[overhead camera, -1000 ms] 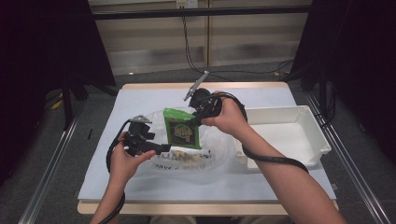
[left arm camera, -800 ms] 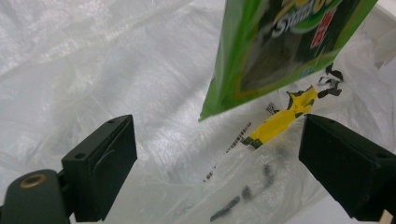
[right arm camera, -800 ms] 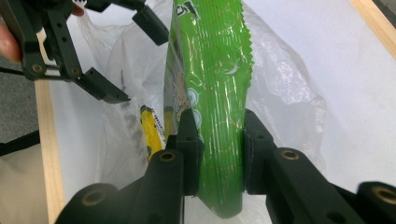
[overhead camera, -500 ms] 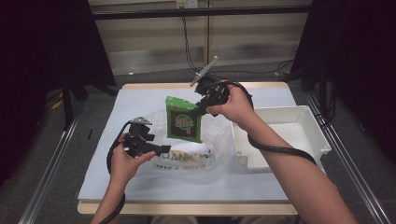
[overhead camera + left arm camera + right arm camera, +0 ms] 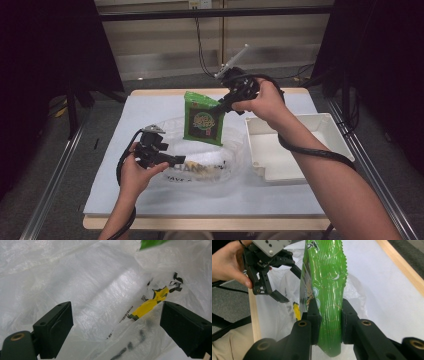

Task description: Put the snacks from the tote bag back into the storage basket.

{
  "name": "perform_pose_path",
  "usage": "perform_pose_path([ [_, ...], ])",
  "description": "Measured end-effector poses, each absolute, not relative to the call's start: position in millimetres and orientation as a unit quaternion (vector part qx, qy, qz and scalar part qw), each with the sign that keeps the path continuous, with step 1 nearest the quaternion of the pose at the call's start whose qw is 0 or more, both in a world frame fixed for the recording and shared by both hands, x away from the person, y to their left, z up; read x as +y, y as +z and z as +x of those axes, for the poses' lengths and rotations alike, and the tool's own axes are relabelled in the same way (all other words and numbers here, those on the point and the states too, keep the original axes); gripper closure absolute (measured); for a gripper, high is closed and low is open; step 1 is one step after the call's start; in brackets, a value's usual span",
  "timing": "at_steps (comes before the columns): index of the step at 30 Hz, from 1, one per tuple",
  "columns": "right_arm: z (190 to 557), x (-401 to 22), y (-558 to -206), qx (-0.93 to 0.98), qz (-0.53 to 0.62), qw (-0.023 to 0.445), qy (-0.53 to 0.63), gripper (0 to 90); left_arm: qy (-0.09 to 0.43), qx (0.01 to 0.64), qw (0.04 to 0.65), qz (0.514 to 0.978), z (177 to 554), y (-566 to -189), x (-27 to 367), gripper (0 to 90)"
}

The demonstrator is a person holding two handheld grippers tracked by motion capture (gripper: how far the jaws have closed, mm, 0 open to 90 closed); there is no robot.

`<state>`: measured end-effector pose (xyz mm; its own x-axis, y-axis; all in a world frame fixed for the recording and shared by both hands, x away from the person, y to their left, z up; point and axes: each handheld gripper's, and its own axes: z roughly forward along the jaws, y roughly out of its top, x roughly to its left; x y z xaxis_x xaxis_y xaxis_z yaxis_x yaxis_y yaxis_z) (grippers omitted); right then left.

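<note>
Right gripper (image 5: 223, 106) is clamped on the green snack packet (image 5: 202, 118), now lifted clear above the clear plastic bag (image 5: 220, 165) on the table (image 5: 150, 107). Left gripper (image 5: 181, 161), jaws apart, holds the bag's mouth wide. Extraction looks complete; white tray (image 5: 335, 137) likely next.

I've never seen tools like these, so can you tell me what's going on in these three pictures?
A person sits at a table with a grabbing tool in each hand. One picture looks down from above; the other two come from little cameras riding on the tools, looking along their black jaws. The right tool pinches a green snack bag by its edge and holds it up in the air. The left tool has its jaws open at a crinkly clear plastic bag lying on the table, with something yellow inside. A white tray sits beside it.
</note>
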<state>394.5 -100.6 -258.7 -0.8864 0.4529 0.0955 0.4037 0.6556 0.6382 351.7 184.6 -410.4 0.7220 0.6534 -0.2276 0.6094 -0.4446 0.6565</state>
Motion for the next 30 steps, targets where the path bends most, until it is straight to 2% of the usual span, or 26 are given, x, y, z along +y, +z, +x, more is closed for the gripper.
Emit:
perform_pose_path([
  [19,396.0,-98.6,-245.1,0.897,0.242,0.052,0.365,74.4,0.031,0.366,0.374,0.852,350.3,-410.4,181.7,11.2],
  [30,395.6,-131.0,-246.5,0.897,0.26,0.063,0.353,74.3,0.027,0.367,0.37,0.853,350.6,-410.6,180.4,11.2],
])
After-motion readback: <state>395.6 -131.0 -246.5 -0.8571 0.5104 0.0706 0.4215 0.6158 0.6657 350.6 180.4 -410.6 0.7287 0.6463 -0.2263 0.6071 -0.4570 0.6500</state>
